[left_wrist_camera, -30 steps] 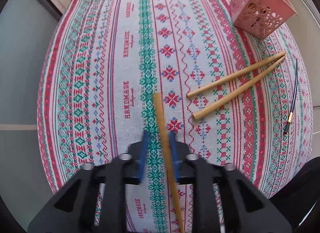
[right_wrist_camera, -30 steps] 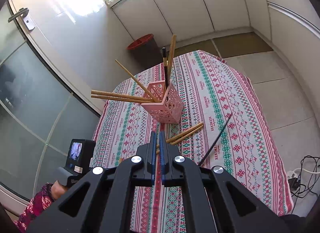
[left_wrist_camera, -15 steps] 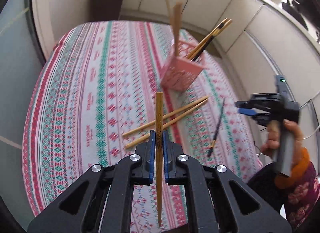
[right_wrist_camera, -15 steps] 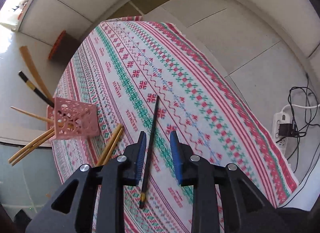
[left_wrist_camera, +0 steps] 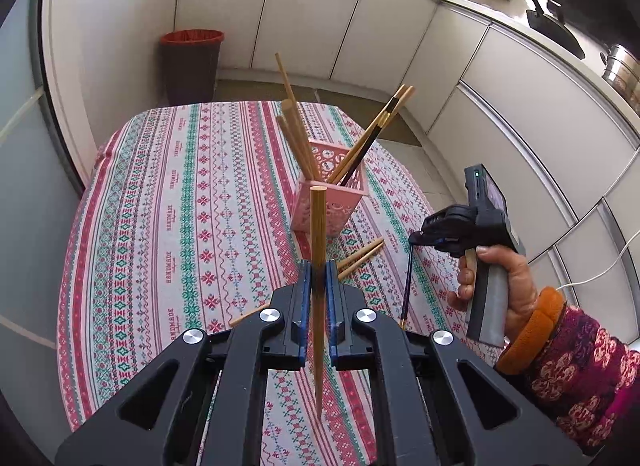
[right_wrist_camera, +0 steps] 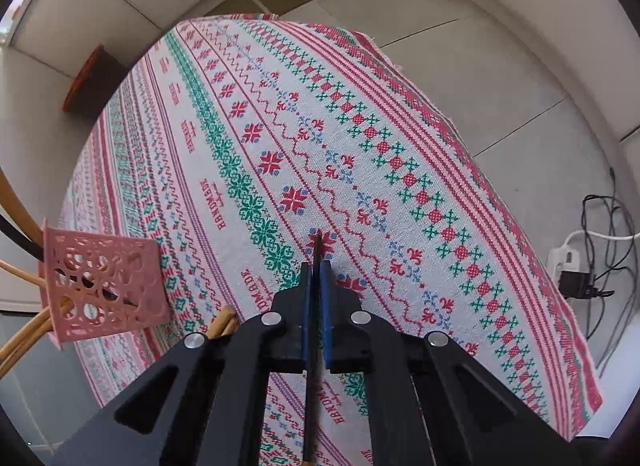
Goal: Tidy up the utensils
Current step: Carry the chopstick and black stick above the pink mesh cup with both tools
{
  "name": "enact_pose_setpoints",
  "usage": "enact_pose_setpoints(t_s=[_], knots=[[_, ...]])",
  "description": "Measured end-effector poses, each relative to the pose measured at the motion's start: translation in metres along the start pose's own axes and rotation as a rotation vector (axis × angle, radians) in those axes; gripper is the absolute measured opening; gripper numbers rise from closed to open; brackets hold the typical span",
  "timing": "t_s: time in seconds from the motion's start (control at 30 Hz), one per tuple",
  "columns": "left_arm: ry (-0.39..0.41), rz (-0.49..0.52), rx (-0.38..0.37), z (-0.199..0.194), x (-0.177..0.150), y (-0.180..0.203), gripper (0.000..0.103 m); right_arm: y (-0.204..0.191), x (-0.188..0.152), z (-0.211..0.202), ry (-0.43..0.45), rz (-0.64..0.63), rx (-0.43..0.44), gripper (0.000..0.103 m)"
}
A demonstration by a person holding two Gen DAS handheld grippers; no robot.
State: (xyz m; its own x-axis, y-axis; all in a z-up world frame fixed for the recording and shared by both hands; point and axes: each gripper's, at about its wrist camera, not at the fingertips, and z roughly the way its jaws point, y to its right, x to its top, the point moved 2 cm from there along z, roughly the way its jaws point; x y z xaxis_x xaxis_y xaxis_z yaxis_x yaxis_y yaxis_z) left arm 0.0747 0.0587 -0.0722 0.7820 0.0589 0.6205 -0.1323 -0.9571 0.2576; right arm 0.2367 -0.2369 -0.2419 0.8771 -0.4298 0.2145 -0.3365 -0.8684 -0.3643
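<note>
Bamboo and black: each gripper is clamped on one chopstick above the patterned tablecloth (left_wrist_camera: 192,201).

Left gripper (left_wrist_camera: 315,278) is clenched on a wooden chopstick (left_wrist_camera: 318,234), blunt end up at twelve o'clock, in front of the pink holder (left_wrist_camera: 340,205). Several chopsticks fan out of that holder. Two loose wooden chopsticks (left_wrist_camera: 360,256) lie on the cloth at the holder's five o'clock side. At three o'clock, the right gripper (right_wrist_camera: 316,278), its jaws just snapped closed, pinches the black chopstick (right_wrist_camera: 316,254), whose tip points at twelve; the right hand (left_wrist_camera: 504,282) holds it over the cloth.
</note>
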Motion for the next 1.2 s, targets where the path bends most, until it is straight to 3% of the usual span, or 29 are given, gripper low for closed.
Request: enact_pose_setpoints(t_s=[0.13, 0.4, 0.67, 0.9, 1.07, 1.2], knots=[[0.039, 0.006, -0.015, -0.010, 0.010, 0.006, 0.006, -0.004, -0.016, -0.044, 0.086, -0.079, 0.048, 0.004], [0.165, 0.028, -0.049, -0.049, 0.049, 0.028, 0.006, -0.034, -0.051, -0.182, 0.332, -0.261, 0.180, 0.004], [0.281, 0.054, -0.032, -0.076, 0.110, 0.047, 0.006, -0.081, -0.032, -0.281, 0.490, -0.351, 0.306, 0.004], [0.351, 0.077, 0.040, -0.060, 0.159, 0.055, 0.006, -0.106, -0.018, -0.310, 0.505, -0.394, 0.362, 0.003], [0.312, 0.070, 0.065, -0.021, 0.168, 0.050, 0.006, -0.109, -0.017, -0.311, 0.484, -0.411, 0.390, 0.003], [0.235, 0.051, 0.083, 0.017, 0.159, 0.040, 0.007, -0.111, -0.018, -0.298, 0.471, -0.431, 0.364, 0.003]])
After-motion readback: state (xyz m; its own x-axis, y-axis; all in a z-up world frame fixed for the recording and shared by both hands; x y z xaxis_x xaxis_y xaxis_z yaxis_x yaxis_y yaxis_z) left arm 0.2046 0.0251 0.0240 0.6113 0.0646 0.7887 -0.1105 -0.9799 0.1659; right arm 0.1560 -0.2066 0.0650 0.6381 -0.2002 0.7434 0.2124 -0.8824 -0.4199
